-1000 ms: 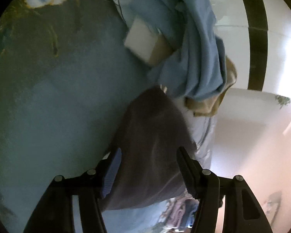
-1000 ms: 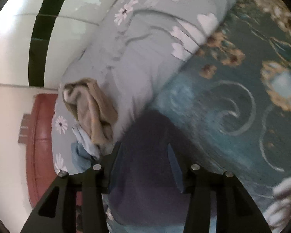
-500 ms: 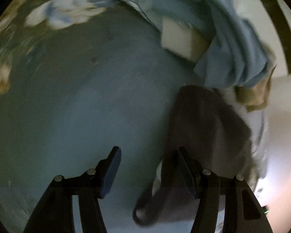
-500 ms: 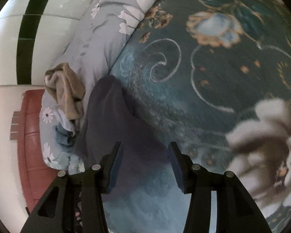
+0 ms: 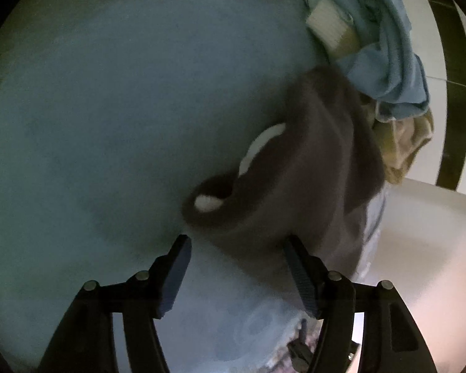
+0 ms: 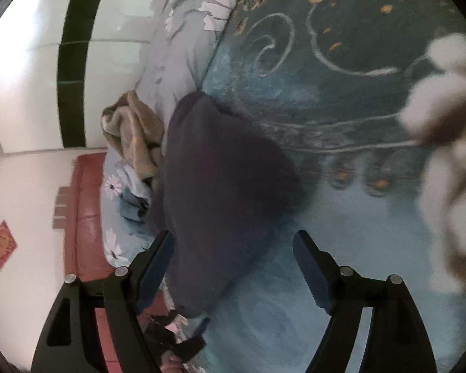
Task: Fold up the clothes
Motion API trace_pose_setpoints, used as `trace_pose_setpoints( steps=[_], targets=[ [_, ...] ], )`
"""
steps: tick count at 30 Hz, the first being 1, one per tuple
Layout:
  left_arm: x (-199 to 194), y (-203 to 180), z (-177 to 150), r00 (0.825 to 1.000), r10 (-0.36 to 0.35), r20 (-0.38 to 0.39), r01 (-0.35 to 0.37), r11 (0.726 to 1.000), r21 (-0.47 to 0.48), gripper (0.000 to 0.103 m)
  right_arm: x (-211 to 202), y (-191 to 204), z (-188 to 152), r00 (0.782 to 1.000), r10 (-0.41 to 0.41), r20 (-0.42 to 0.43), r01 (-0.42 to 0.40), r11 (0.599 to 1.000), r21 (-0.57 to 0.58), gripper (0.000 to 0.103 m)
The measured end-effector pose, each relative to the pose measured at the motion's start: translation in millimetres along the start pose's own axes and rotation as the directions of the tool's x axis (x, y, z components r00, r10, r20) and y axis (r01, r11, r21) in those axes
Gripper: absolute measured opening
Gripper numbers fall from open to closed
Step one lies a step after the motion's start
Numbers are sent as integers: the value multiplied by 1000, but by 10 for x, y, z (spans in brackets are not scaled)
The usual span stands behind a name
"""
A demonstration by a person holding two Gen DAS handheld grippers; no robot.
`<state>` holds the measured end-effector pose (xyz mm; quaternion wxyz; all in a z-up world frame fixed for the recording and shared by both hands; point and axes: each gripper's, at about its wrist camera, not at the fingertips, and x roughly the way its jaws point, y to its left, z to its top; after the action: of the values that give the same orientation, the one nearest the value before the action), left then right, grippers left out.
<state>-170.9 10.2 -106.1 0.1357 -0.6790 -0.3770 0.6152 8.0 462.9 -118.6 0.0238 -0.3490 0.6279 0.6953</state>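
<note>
A dark grey garment [image 5: 313, 161] lies on the blue patterned bedspread [image 5: 115, 118], its neck opening showing a white lining. My left gripper [image 5: 236, 275] is open and empty, just short of the garment's near edge. In the right wrist view the same dark garment [image 6: 220, 183] lies bunched on the bedspread [image 6: 341, 93]. My right gripper [image 6: 233, 267] is open, its left finger beside the garment's near edge, gripping nothing.
A light blue garment [image 5: 385, 49] and a tan garment [image 5: 404, 143] are heaped past the dark one; the tan one [image 6: 133, 133] lies on a grey floral pillow [image 6: 183, 46]. A red headboard [image 6: 84, 217] and white wall with a dark stripe [image 6: 74, 62] stand behind.
Both grippers have let go of the dark garment, which now lies on the bed. Both have drawn back and swung, so the garment sits further ahead in each view.
</note>
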Motion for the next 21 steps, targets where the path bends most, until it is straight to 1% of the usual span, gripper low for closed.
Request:
trace_pose_setpoints(
  steps=[1,3,5,7,9,12,14,16,18,20,21],
  targets=[
    [49,11,4,1000,-3,0,3,1000,-18,68,43,16,7,1000,8,8,-8,1000,0,80],
    [111,40,3,1000,-30,7,30,998,-58,67,133,32,27,1000,-1,18,1,1000,1,80],
    [149,22,-19,998,-57,18,58,997,-54,68,220,38,47,1000,-14,23,14,1000,9,83],
    [172,-16,-33,998,-63,23,63,998,-23,67,310,30,69,999,-23,26,22,999,30,83],
    [188,-28,-32,996,-89,24,89,996,-14,67,377,24,93,999,-29,35,27,999,47,84],
    [261,35,-24,996,-87,13,88,996,-32,67,429,7,134,998,-42,46,39,997,65,84],
    [257,95,-84,995,-104,8,104,993,-59,67,445,10,153,998,-48,48,44,996,81,86],
    [206,137,-154,995,-97,28,99,992,-72,68,445,21,150,998,-51,45,47,996,81,86],
    [157,179,-202,992,-105,68,110,990,-83,69,434,16,115,998,-47,46,44,997,69,86],
    [182,217,-198,990,-117,78,124,987,-98,70,423,10,83,998,-42,48,39,998,58,86],
    [221,239,-191,988,-135,71,142,983,-112,70,419,3,73,998,-37,54,34,998,54,86]
  ],
)
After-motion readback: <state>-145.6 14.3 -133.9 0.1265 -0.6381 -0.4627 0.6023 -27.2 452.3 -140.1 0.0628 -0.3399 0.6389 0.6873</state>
